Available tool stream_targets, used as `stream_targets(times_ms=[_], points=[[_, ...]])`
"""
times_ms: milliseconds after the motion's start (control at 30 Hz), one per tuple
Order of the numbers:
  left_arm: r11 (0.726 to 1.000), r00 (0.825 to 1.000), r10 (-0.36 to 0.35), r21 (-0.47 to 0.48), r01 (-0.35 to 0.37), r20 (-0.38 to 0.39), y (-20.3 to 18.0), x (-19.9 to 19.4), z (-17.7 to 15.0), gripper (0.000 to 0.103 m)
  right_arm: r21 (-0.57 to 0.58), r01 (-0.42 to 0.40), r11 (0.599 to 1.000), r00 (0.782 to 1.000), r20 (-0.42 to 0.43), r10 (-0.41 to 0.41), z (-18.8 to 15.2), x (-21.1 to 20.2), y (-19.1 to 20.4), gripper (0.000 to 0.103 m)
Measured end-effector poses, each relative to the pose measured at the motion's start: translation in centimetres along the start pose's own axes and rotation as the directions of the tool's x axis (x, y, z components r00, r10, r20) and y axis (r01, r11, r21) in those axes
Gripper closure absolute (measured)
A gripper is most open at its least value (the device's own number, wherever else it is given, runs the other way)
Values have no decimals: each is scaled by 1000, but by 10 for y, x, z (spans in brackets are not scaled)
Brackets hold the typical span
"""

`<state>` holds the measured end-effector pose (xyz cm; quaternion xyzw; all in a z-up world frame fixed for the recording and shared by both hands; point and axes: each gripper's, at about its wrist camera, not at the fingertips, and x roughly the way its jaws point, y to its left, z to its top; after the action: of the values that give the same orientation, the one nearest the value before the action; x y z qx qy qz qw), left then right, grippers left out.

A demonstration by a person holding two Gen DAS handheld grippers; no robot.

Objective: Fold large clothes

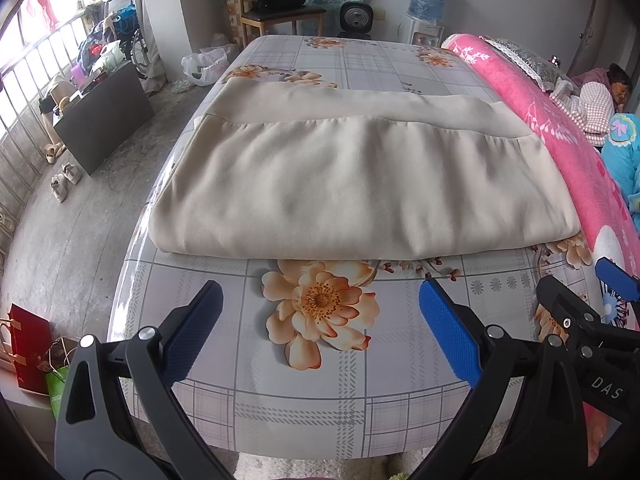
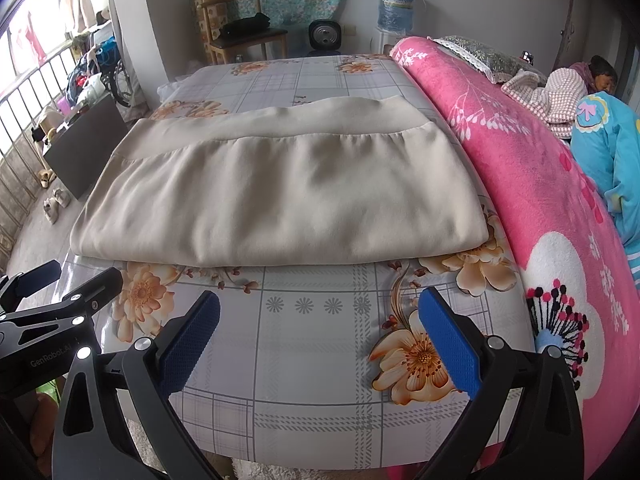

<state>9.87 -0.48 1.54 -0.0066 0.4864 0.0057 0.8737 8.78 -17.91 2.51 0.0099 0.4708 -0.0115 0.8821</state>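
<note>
Gaping empty, both tongs hover near folded cloth's front edge.

- Beige garment: soft matt cloth, smooth with faint ripples.
- Worktop: glossy plastic cover printed with checks and flowers, catching window glare.
- Pink blanket: thick fuzzy fleece.
- Left gripper fingers: matt black plastic, blue dimpled pads, shiny metal pins.
- Chair: varnished wood.
</note>
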Motion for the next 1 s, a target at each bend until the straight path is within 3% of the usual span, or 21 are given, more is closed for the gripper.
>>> stream_targets(times_ms=[1000], points=[[1000, 1000, -2, -3, 2, 1, -1, -1, 0, 8, 1, -4, 1000, 1000, -5, 4, 0, -1, -1, 6]])
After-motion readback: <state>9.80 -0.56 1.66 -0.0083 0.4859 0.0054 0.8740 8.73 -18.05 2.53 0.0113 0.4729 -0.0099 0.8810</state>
